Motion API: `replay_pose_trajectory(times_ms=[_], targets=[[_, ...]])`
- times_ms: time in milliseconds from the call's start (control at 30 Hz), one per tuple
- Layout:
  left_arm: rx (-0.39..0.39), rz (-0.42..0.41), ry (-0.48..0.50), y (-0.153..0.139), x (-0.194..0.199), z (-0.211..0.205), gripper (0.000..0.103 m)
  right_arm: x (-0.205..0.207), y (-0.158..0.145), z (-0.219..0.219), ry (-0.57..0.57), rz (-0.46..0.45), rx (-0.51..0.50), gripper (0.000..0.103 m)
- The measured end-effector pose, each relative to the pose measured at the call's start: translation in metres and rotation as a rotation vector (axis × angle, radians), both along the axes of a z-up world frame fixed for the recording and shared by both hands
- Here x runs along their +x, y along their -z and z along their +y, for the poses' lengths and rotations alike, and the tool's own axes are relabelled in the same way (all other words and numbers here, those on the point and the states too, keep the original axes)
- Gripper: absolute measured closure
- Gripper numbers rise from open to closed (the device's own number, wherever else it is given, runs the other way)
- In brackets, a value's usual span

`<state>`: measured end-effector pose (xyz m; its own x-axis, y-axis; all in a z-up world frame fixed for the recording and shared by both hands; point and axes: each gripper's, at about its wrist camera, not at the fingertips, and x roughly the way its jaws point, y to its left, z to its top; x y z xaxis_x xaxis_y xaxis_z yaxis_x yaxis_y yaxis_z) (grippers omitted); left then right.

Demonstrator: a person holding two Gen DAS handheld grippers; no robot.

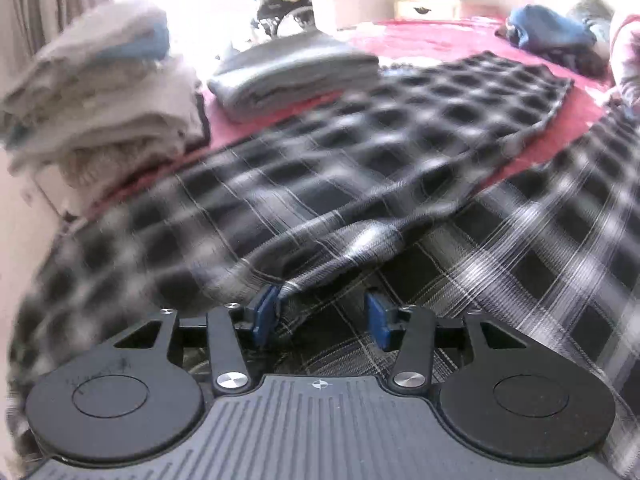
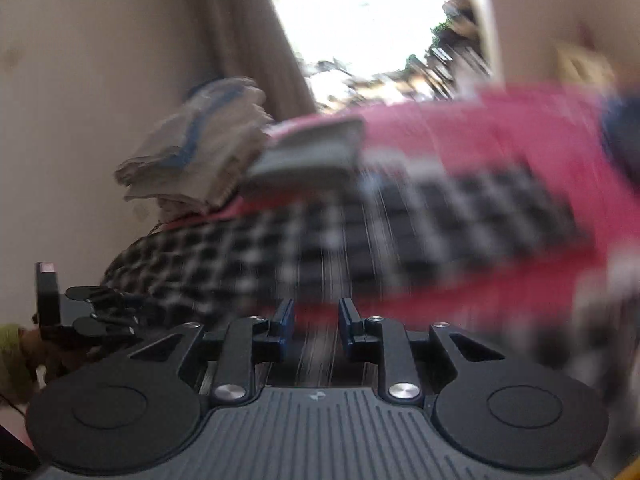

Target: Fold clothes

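A black, grey and white plaid garment lies spread over the red bed cover, with a fold ridge running across it. My left gripper sits low over the plaid. Its blue pads stand well apart, and the folded cloth edge lies against the left pad without being pinched. In the right wrist view, which is badly blurred, the plaid garment stretches ahead. My right gripper hovers over its near part. A narrow gap shows between the pads with nothing gripped in it.
A tall stack of folded beige clothes and a folded grey piece sit at the bed's far left corner. A blue garment lies at the far right and a nightstand stands behind. A hand with a black tool shows at the left edge.
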<state>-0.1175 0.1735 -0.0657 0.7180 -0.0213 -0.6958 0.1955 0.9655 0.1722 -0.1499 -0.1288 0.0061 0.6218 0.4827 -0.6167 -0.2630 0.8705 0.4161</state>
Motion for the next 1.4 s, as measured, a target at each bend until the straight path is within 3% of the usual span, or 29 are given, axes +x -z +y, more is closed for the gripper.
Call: replay_pose_trajectory(times_ms=[133, 267, 633, 1000, 1100, 1400], targets=[[-0.004, -0.034, -0.081, -0.025, -0.021, 0.002, 0.055, -0.019, 0.035, 0.013, -0.002, 0.101, 0.026, 0.075], [-0.101, -0.011, -0.216, -0.044, -0.047, 0.013, 0.055, -0.031, 0.058, 0.017, -0.004, 0.190, 0.076, 0.075], [-0.316, 0.199, -0.578, -0.030, -0.145, 0.059, 0.055, -0.058, 0.081, -0.013, 0.114, 0.318, 0.110, 0.069], [-0.390, 0.296, -0.609, -0.020, -0.181, 0.075, 0.055, -0.086, 0.093, -0.056, 0.290, 0.430, 0.174, 0.068], [-0.415, 0.320, -0.662, -0.012, -0.196, 0.083, 0.055, -0.093, 0.098, -0.065, 0.330, 0.455, 0.204, 0.070], [-0.633, 0.240, -0.861, 0.003, -0.218, 0.112, 0.055, -0.105, 0.101, -0.076, 0.401, 0.486, 0.259, 0.070]])
